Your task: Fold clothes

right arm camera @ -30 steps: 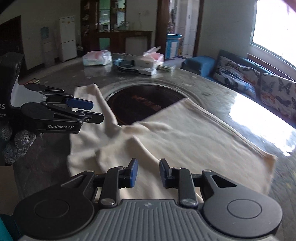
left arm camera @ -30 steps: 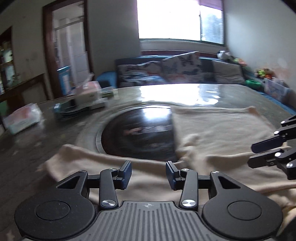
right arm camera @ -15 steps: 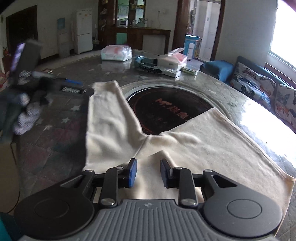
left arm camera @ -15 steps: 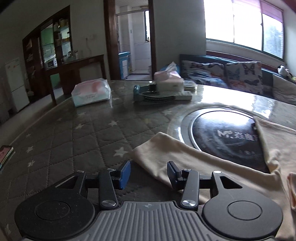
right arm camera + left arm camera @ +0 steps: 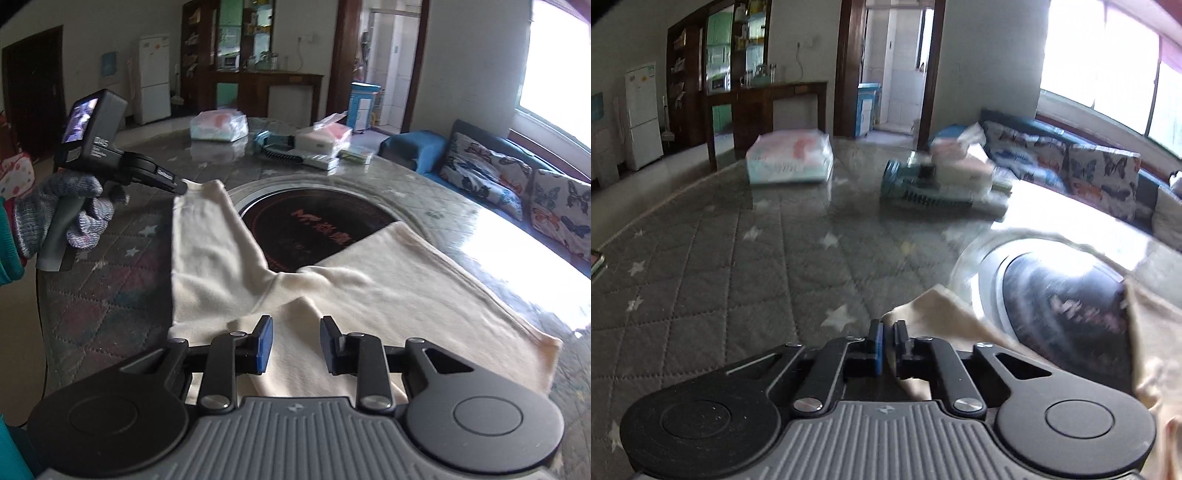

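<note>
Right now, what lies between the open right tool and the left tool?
Only the cream garment, spread flat from the right tool to the left tool, in the right wrist view.

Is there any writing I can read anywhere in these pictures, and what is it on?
"DAS": on the camera box of the left gripper, seen from the right wrist; smaller print below it and on its finger is too small to read.
Red lettering on the round cooktop in the table: begins like "M", the rest unreadable.
Print on the plastic packs: blurred.
</note>
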{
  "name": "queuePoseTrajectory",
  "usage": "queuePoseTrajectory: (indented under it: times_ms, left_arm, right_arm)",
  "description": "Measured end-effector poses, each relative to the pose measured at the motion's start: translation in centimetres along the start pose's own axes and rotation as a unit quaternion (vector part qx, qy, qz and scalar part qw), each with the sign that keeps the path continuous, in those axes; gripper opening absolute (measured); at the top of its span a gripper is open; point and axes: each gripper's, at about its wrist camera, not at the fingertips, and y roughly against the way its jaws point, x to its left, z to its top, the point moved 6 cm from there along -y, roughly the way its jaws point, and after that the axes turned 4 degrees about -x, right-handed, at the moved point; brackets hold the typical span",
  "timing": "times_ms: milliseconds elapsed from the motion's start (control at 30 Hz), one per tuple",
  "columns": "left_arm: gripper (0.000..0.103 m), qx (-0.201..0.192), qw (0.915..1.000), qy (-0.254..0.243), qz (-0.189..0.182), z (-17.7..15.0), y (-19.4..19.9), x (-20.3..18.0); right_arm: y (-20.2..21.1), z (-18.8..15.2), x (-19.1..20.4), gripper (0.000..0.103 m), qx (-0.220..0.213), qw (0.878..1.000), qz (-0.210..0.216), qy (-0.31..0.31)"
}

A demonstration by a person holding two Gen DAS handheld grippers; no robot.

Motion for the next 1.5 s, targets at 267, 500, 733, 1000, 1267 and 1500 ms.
queuePoseTrajectory:
  times_ms: [267, 500, 733, 1000, 1267, 1500]
  left_arm:
    - [0.005, -0.07, 0.9854, -0.036, -0.151, 2.3, 8.3, -8.3]
    - [0.005, -0.076, 0.9529, -0.089, -0.28, 0.7, 14.0, -16.6]
    - [0.006, -0.038, 0.9109, -0.148, -0.383, -4.3, 16.5, -23.4]
    - [0.018, 0.002, 0.8911, -0.218, -0.398, -9.7, 16.0, -25.6]
    - [0.042, -0.047, 0.9108, -0.221, -0.345, -8.0, 15.1, -19.1]
    - [0.047, -0.043, 0.934, -0.228, -0.272, -8.1, 13.1, -12.4]
  right_arm:
    - [3.1, -1.8, -3.6, 0.028, -0.017, 0.998, -0.041, -0.054]
    - [5.8, -4.0, -7.0, 0.028, -0.03, 0.991, -0.08, -0.108]
    - [7.4, -5.6, -9.2, 0.028, -0.032, 0.983, -0.104, -0.145]
    - [8.2, -7.0, -10.5, 0.028, -0.026, 0.977, -0.121, -0.172]
    - [6.3, -7.5, -8.6, 0.028, 0.0, 0.981, -0.089, -0.171]
    - [4.6, -8.0, -7.6, 0.028, 0.024, 0.981, -0.073, -0.179]
